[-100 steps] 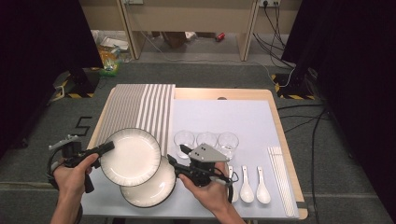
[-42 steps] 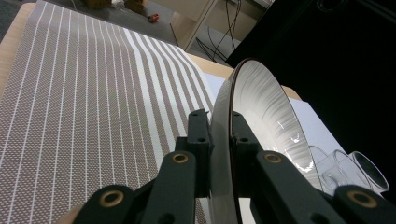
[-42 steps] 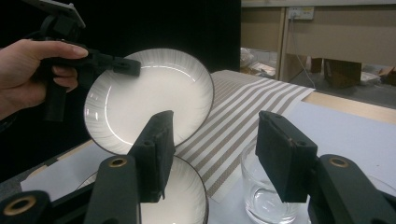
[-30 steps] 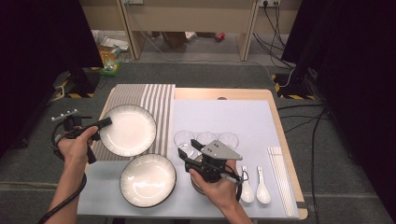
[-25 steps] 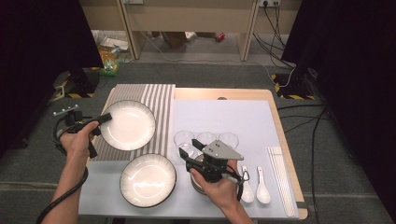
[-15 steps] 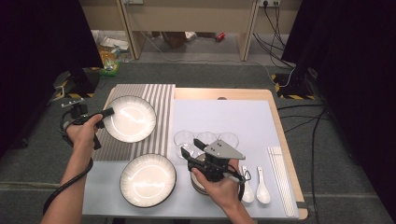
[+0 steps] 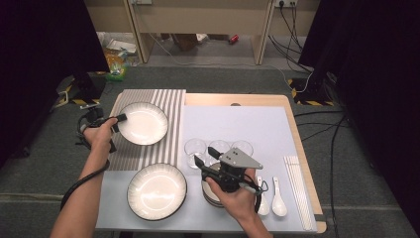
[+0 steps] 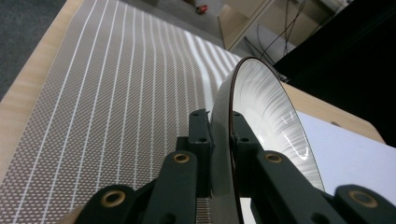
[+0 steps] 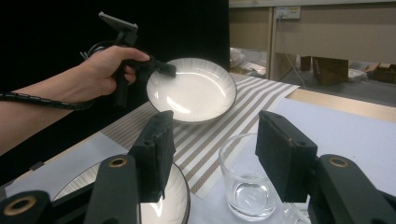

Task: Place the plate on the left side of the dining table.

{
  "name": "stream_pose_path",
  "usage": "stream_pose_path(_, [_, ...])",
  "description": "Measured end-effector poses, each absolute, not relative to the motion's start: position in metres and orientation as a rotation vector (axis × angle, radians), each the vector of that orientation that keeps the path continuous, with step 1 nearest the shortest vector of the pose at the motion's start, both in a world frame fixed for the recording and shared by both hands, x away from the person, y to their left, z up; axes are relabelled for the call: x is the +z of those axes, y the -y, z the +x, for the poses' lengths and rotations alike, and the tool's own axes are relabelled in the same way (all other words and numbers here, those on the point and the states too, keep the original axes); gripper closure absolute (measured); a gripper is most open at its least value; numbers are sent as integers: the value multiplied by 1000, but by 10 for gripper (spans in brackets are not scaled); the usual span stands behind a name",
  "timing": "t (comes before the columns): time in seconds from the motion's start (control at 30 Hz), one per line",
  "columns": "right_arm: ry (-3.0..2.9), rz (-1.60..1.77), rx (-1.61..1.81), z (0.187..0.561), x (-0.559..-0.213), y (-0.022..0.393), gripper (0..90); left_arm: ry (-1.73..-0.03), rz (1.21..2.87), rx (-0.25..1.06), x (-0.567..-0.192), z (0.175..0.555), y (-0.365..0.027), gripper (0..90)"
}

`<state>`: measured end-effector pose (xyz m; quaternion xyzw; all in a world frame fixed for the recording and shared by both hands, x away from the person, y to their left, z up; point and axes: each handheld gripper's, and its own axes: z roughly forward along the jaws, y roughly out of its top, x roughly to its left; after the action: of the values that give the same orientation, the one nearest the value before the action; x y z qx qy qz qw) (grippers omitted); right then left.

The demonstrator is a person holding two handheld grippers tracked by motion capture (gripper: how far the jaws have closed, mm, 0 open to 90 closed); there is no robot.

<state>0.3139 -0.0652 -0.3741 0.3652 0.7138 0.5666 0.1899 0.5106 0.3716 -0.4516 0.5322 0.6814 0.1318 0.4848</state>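
The left gripper (image 7: 120, 118) had its two black jaws clamped on the rim of a white, ribbed, dark-edged ceramic plate (image 7: 143, 123), one jaw on the inner face and one on the underside, as the left gripper view showed. The plate hung tilted just above the brown-and-white striped fabric placemat (image 7: 163, 99) at the table's far left corner; whether its far edge touched the mat could not be told. The right gripper (image 7: 208, 157) had its jaws spread wide apart with nothing between them, hovering over a clear drinking glass (image 9: 245, 177), one of three glasses standing in a row on the pale grey mat (image 7: 247, 124). Near the front edge lay a second white ribbed plate (image 7: 157, 191), flat on the grey mat. Under the right hand (image 7: 237, 196) sat a stack of small white bowls (image 7: 210, 194), and beside it, to the right, two white ceramic spoons (image 7: 279, 201) and a set of pale chopsticks (image 7: 297, 188).
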Motion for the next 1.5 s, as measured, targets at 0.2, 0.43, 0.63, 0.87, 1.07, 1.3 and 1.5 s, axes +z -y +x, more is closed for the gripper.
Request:
stream_pose_path(0.2, [-1998,1030,1595,315,-374,68,471,-1705,1280,308,-468,514,-374,823])
stream_pose_path(0.43, [-1998,1037,1581,317,-375,70,471,-1725,1264,282,-474,515,-379,826])
stream_pose_path(0.63, [-1989,1046,1583,318,-374,73,472,-1771,1375,361,-474,516,-377,734])
stream_pose_path(0.87, [-1986,1066,1576,320,-375,76,472,-1777,1492,560,-469,511,-374,468])
stream_pose_path(1.07, [-1982,1075,1565,322,-376,79,472,-1730,1463,627,-458,504,-372,352])
stream_pose_path(1.3, [-1966,1087,1551,324,-375,84,471,-1629,1439,629,-448,484,-367,288])
stream_pose_path(1.5, [-1955,1095,1550,325,-375,87,471,-1536,1450,647,-437,464,-356,281])
